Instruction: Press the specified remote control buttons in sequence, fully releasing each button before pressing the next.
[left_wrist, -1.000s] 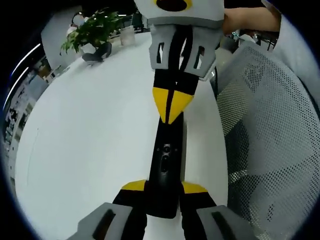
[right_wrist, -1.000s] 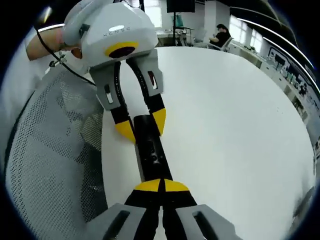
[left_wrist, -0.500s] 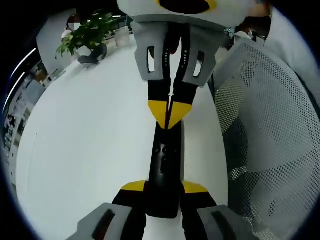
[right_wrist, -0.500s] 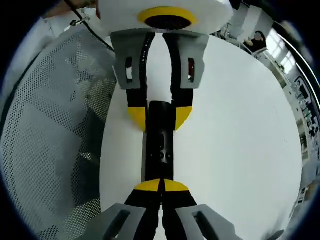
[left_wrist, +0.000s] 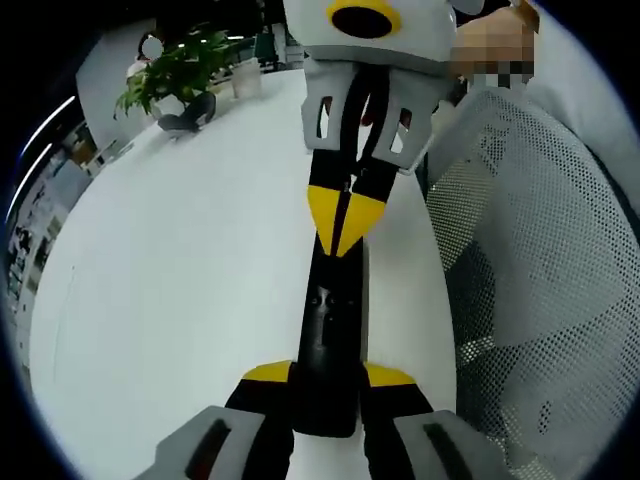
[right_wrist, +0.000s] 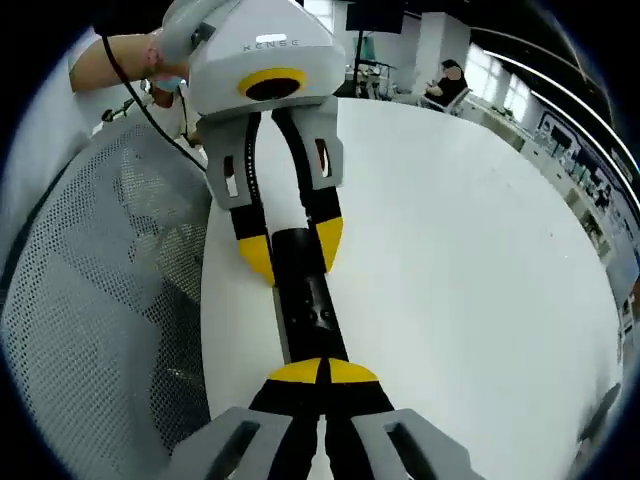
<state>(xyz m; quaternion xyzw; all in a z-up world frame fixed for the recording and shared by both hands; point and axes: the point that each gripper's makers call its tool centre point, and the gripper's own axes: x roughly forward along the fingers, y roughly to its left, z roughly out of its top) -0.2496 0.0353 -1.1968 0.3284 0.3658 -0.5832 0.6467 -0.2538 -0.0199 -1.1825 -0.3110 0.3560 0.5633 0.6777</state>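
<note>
1. Left gripper view: the left gripper (left_wrist: 327, 385) pinches the near end of the black remote control (left_wrist: 330, 335) between its yellow-tipped jaws, holding it flat along the white worktop (left_wrist: 180, 280), close to the edge that runs beside the mesh chair (left_wrist: 540, 270). The right gripper (left_wrist: 345, 215) comes in from the far side, its jaws pressed together into one point, at the remote's far end. To do the press well, I would judge that the point should come straight down on one button, then lift fully clear before the next, while the left gripper holds the body steady.

2. Right gripper view: the right gripper (right_wrist: 323, 372) shows its tips closed, over the near end of the remote control (right_wrist: 305, 300); whether they touch it cannot be told. The left gripper (right_wrist: 285, 245) clamps the far end from both sides.

3. The left gripper view alone shows a potted plant (left_wrist: 175, 70) at the worktop's far edge. The right gripper view alone shows the broad bare side of the worktop (right_wrist: 470, 250), a seated person (right_wrist: 447, 80) beyond its far edge, and a cable (right_wrist: 140, 95) by the chair (right_wrist: 90, 300).
</note>
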